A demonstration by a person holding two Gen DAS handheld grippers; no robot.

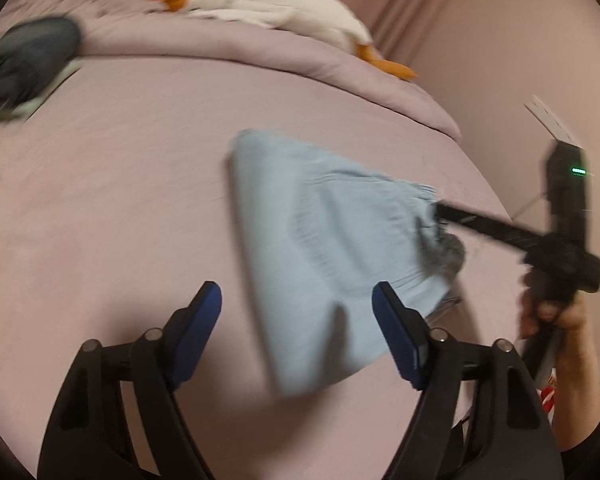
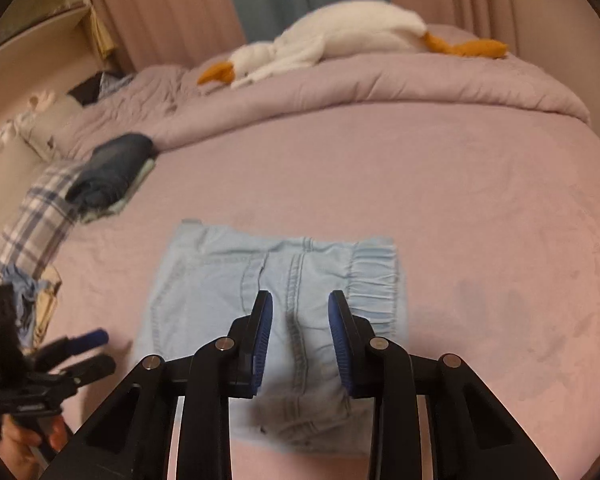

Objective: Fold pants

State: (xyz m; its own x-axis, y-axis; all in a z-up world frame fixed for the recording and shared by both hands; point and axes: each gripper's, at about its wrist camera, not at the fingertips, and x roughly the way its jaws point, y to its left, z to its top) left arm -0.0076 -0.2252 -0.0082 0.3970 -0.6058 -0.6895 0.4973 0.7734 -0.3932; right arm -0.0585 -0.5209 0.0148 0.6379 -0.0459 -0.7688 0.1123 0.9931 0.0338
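1. The light-blue denim pants [image 2: 276, 300] lie folded into a compact rectangle on the pink bed [image 2: 480, 220], elastic waistband to one side.
2. Our left gripper [image 1: 296, 320] hangs spread over the pants' near edge, holding nothing.
3. Our right gripper [image 2: 300, 328] hovers above the pants, its pads apart and empty.
4. Beyond the pants, a plush goose [image 2: 340, 36] lies on the duvet; a folded dark garment [image 2: 112, 168] sits to their far left.
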